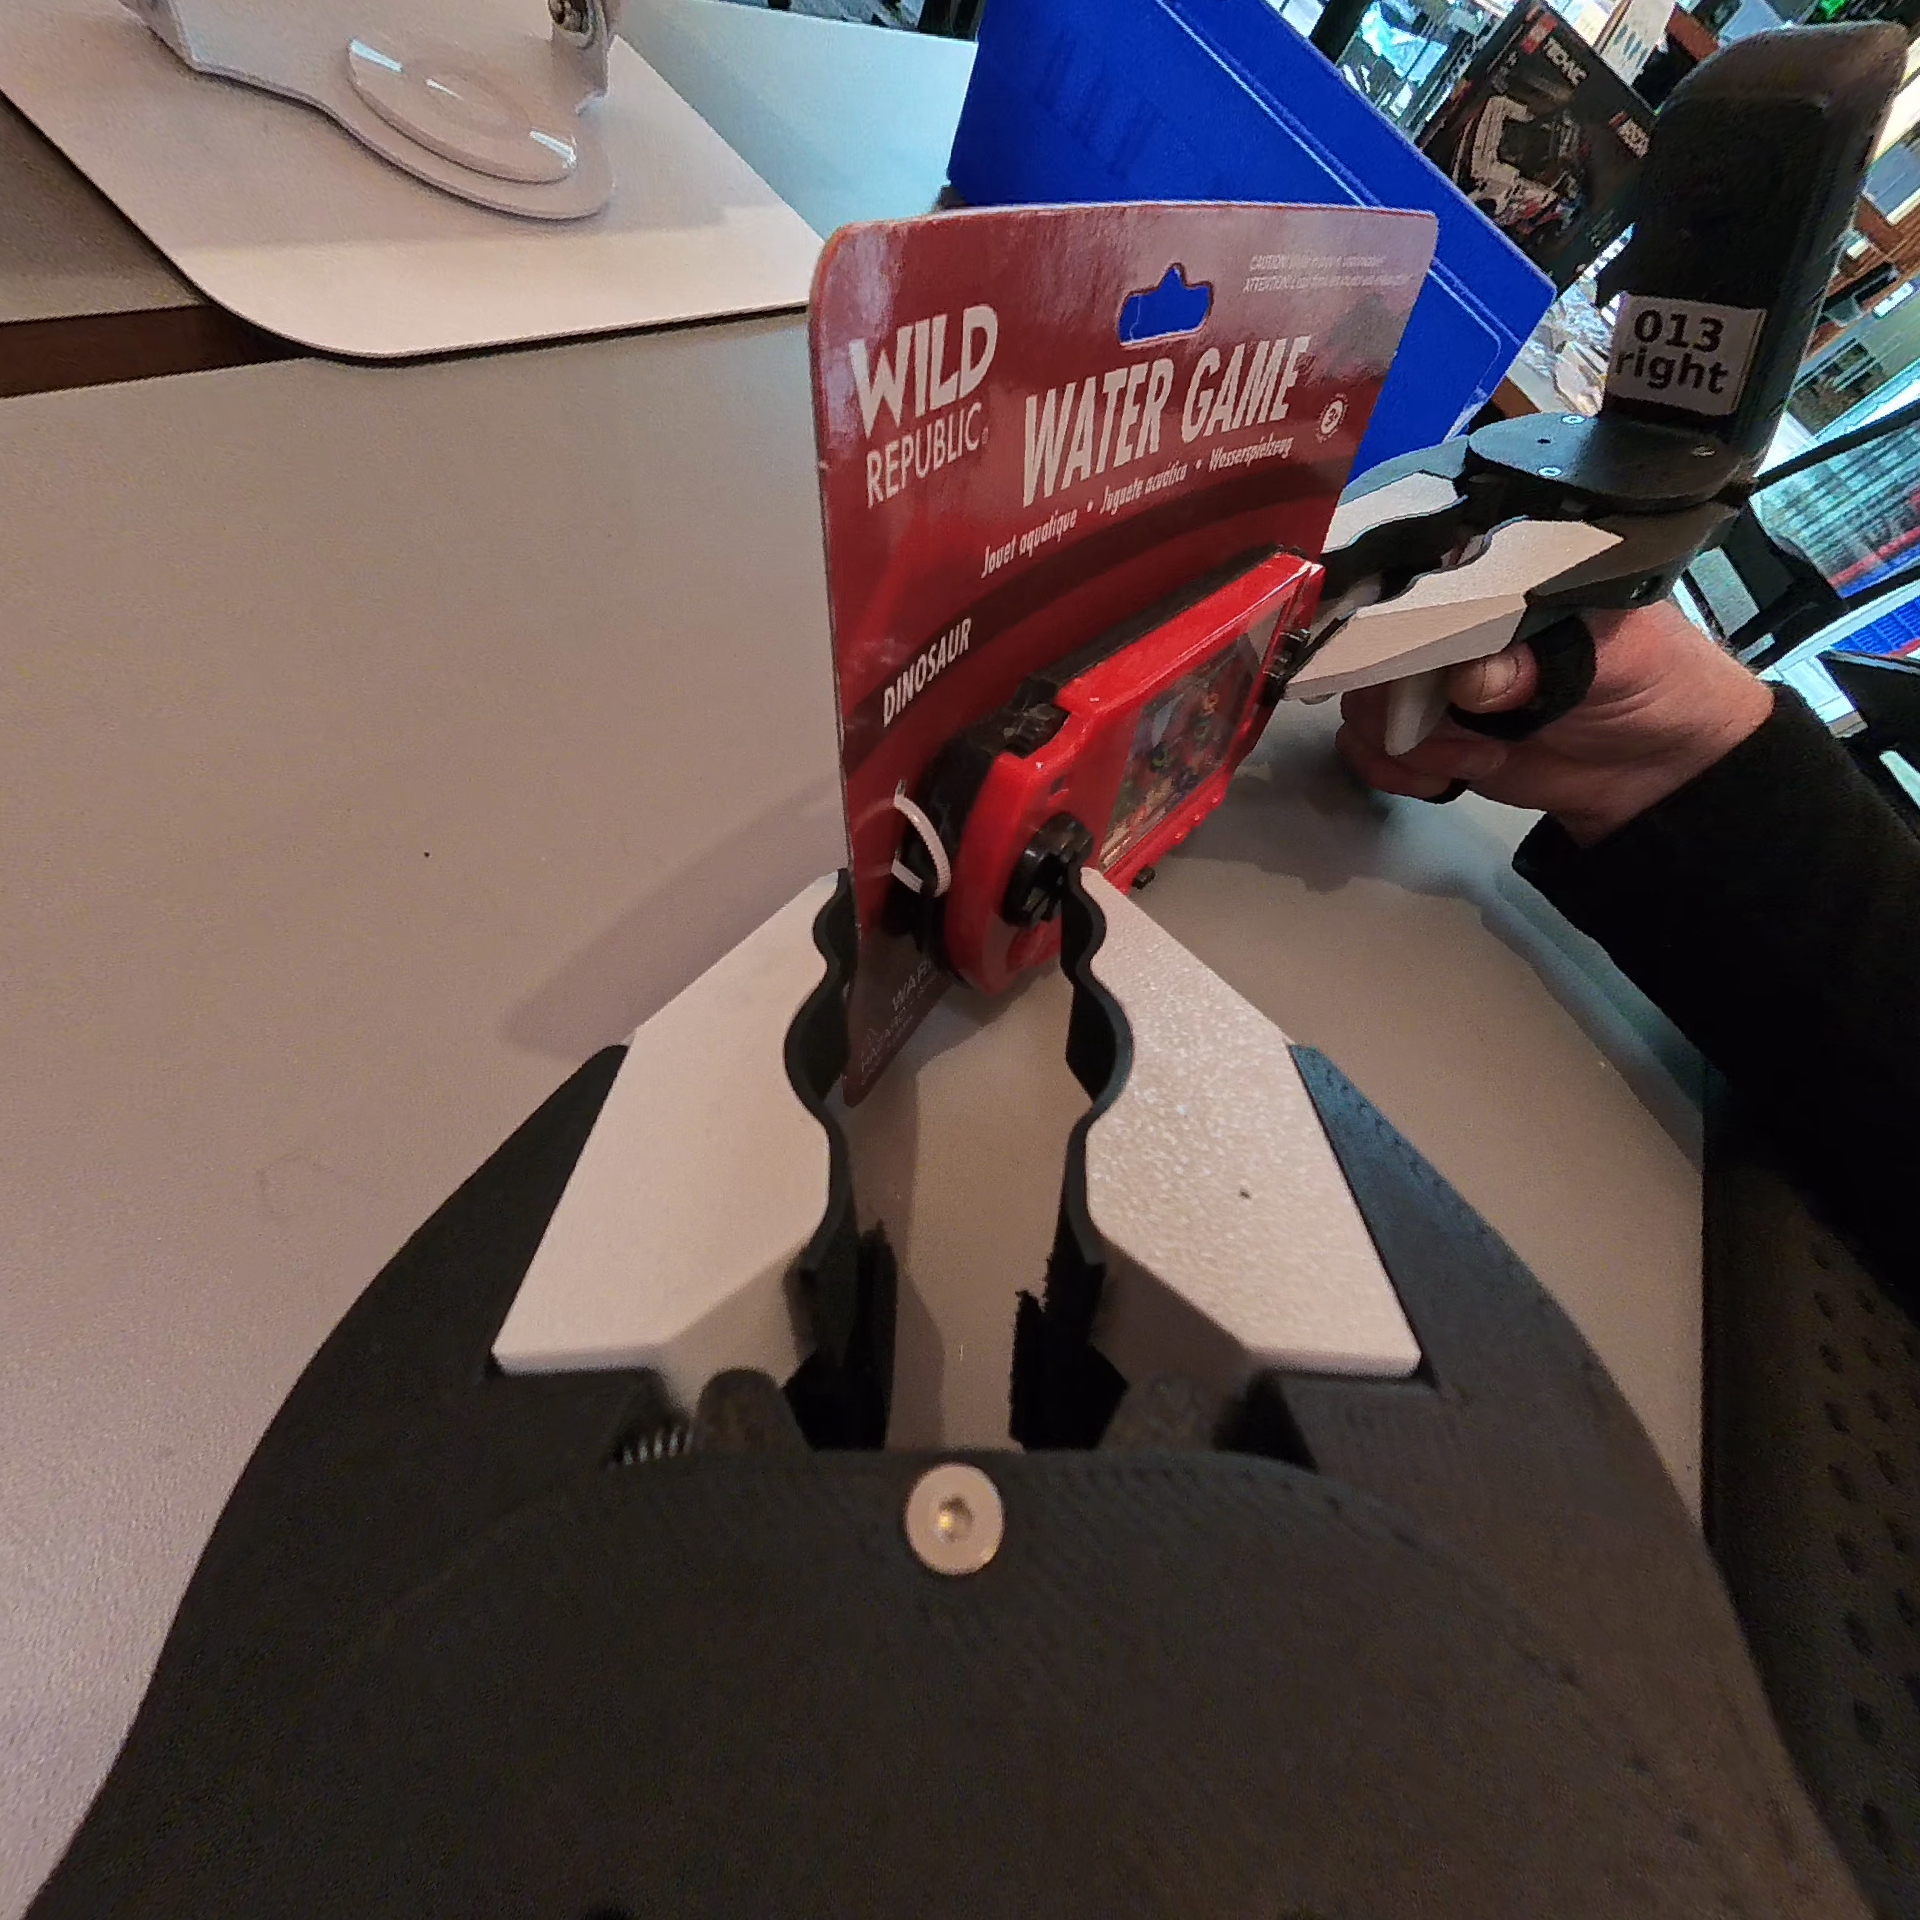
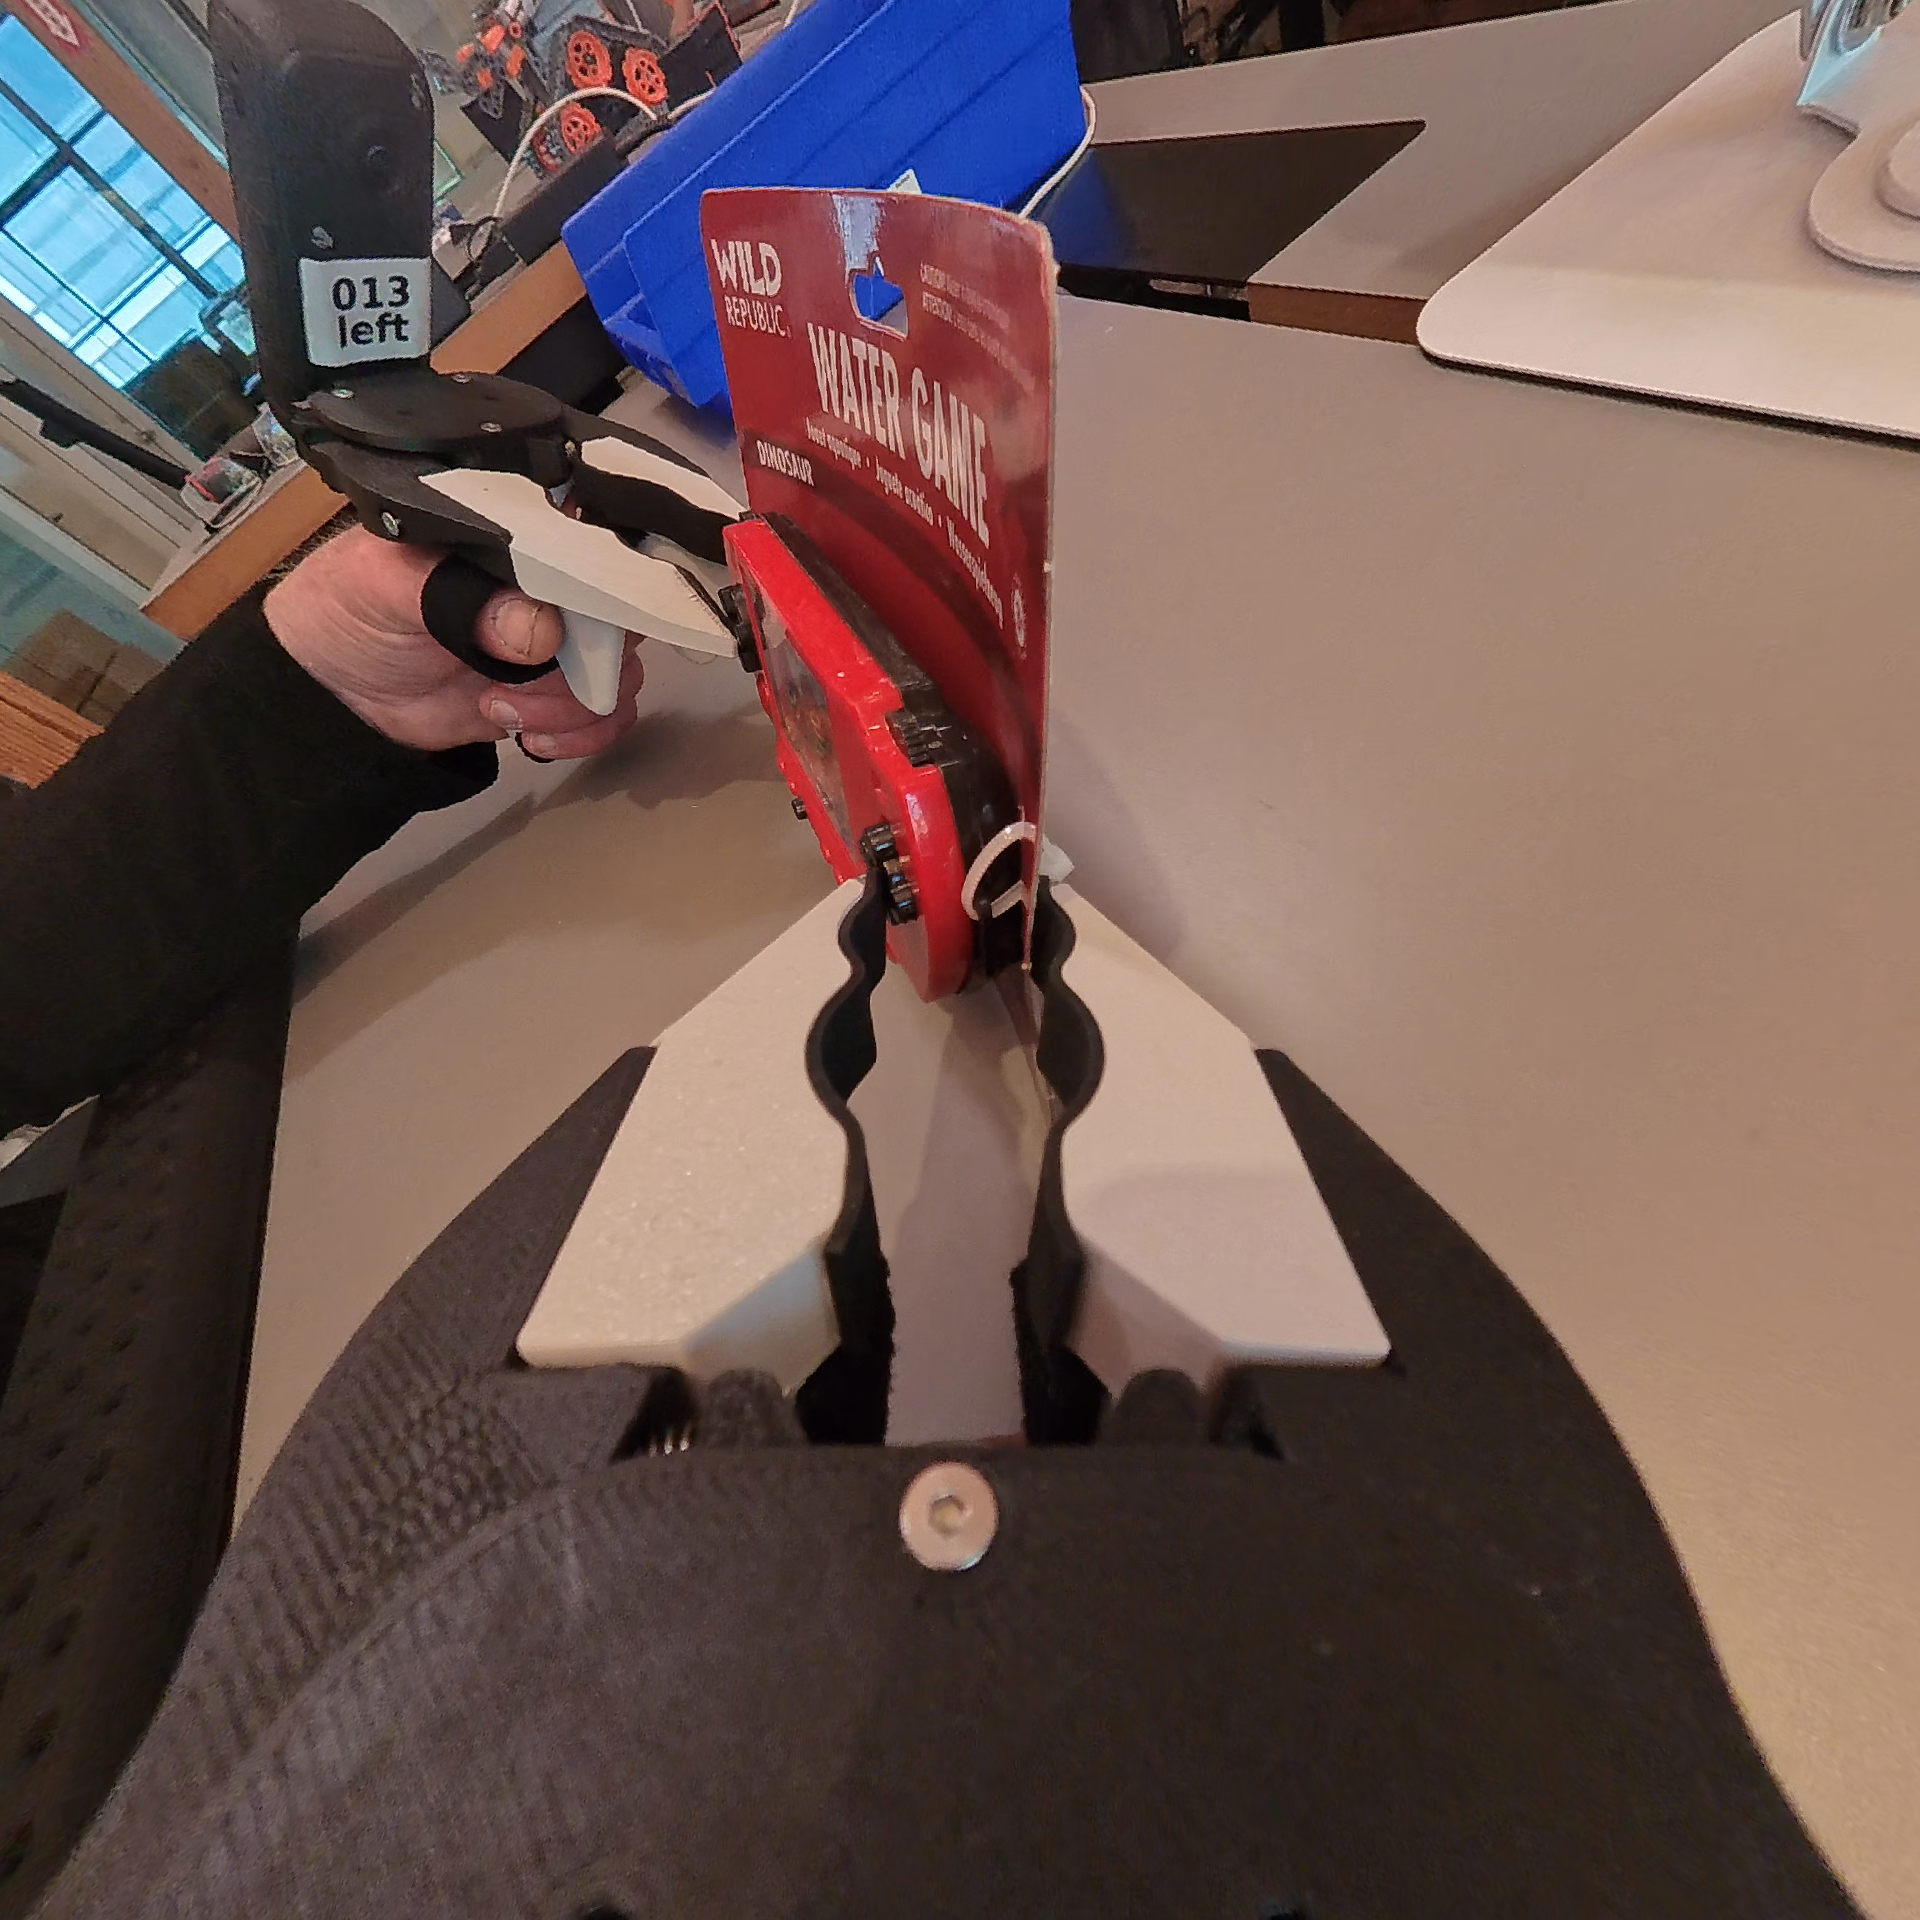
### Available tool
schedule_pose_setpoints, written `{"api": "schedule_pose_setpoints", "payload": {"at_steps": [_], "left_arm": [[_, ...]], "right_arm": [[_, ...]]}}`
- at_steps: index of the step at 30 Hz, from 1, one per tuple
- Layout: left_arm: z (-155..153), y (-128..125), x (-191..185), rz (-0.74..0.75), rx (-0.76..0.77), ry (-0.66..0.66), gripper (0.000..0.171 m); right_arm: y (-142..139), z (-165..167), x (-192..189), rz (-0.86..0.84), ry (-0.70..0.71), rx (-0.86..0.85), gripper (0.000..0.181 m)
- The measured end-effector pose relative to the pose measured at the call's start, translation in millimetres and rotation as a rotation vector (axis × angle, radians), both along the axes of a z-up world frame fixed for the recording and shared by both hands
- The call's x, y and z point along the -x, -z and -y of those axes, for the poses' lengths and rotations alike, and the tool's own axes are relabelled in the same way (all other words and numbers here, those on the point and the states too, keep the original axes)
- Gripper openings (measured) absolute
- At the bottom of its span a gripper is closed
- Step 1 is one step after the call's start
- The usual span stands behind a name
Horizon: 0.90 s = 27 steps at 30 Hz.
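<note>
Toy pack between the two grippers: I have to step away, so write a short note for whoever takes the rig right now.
Left gripper: shut on one lower end of the toy pack, pinching card and red toy together.
Right gripper: shut on the opposite lower end in the same way.
The pack stands upright over the grey table, held from both ends.
Blue bin sits behind the pack; white mat lies farther back.
</note>
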State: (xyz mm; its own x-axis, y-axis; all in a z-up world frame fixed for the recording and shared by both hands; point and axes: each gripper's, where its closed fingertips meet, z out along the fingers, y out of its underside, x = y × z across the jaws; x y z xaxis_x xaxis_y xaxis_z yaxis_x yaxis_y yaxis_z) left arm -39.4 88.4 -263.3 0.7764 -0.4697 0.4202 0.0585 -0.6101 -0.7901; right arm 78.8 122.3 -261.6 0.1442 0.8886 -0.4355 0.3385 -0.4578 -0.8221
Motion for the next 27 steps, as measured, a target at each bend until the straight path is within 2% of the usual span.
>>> {"api": "schedule_pose_setpoints", "payload": {"at_steps": [5, 10, 18, 27], "left_arm": [[0.4, 0.2, 0.4, 0.001, 0.002, 0.000, 0.037], [0.8, 1.3, -2.2, -0.009, 0.002, 0.005, 0.037], [-0.5, 1.1, -5.2, -0.019, -0.007, 0.005, 0.036], [-1.2, 1.3, -7.3, -0.015, -0.005, 0.004, 0.036]], "right_arm": [[-1.9, -0.8, 0.8, -0.010, 0.008, -0.005, 0.027], [-5.9, -3.1, 0.3, -0.044, 0.023, 0.015, 0.041], [-9.5, -9.4, -1.9, -0.103, 0.052, 0.074, 0.030], [-7.8, -10.6, -3.1, -0.085, 0.059, 0.093, 0.025]]}}
